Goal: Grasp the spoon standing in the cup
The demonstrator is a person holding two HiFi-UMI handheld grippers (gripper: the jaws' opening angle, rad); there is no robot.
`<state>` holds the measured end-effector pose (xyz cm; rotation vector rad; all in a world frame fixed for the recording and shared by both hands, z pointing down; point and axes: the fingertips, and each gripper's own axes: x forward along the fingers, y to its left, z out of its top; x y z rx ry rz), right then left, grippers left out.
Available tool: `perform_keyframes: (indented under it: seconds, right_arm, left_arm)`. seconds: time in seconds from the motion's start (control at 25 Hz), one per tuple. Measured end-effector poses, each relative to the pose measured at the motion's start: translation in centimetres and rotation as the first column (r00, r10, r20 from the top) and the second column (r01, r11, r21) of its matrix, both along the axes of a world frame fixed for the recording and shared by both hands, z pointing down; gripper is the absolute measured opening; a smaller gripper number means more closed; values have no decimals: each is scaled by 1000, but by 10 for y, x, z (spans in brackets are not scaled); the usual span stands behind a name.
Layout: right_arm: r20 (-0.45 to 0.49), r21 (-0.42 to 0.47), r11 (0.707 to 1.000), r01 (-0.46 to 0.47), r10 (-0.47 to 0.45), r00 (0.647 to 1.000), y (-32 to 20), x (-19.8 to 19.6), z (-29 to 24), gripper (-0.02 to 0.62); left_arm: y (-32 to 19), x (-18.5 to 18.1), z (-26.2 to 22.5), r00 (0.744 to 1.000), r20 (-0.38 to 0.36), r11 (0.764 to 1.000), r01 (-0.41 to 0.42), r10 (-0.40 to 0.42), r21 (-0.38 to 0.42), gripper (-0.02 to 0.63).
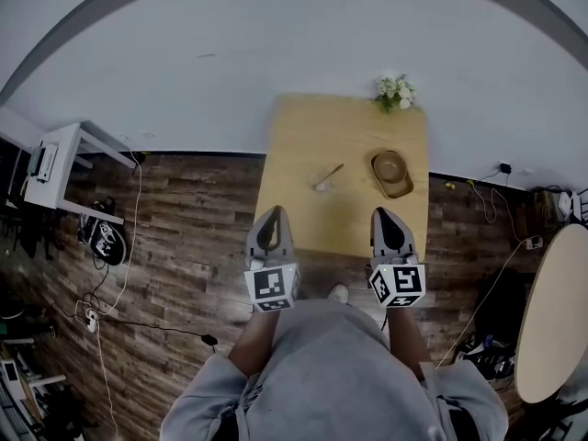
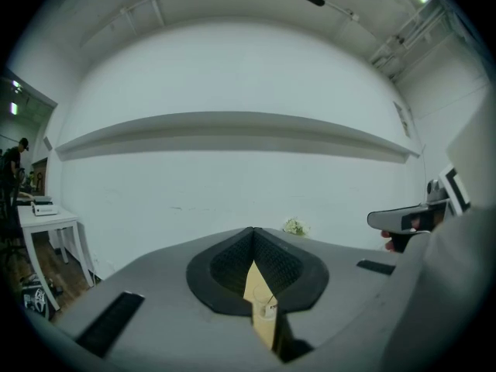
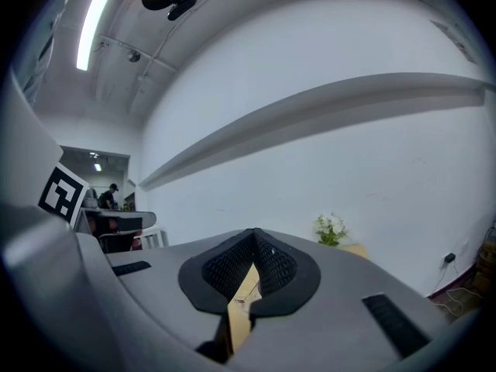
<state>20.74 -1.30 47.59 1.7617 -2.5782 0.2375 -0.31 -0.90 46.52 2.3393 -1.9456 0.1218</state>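
Observation:
A clear cup (image 1: 321,186) with a spoon (image 1: 331,175) leaning in it stands near the middle of the wooden table (image 1: 303,127). My left gripper (image 1: 274,212) hovers over the table's near edge, a short way in front of the cup, shut and holding nothing. My right gripper (image 1: 384,212) is level with it to the right, also shut and empty. In the left gripper view the jaws (image 2: 253,232) meet at the tip, and the cup (image 2: 266,305) shows small through the slit below. In the right gripper view the closed jaws (image 3: 253,232) hide the cup.
A brown bowl (image 1: 390,168) sits on the table's right side, with a small bunch of white flowers (image 1: 394,90) at the far right corner against the white wall. A white desk (image 1: 64,168) stands far left, a round table (image 1: 551,320) far right, and cables lie on the wood floor.

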Motion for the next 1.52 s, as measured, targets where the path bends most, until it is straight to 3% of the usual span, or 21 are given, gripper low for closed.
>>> perform_keyframes:
  seconds: [0.32, 0.92, 1.52]
  right_arm:
    - [14, -20, 1000, -5, 6, 1000, -17, -10, 10, 0]
    - [-14, -36, 987, -158, 158, 987, -85, -46, 7, 0]
    - [-46, -61, 962, -267, 265, 963, -110, -95, 12, 0]
  left_arm:
    - [-10, -15, 6, 1000, 9, 1000, 1, 0, -10, 2]
    - [-106, -74, -2, 994, -36, 994, -103, 104, 32, 2]
    - [-149, -136, 16, 981, -73, 983, -181, 181, 10, 2]
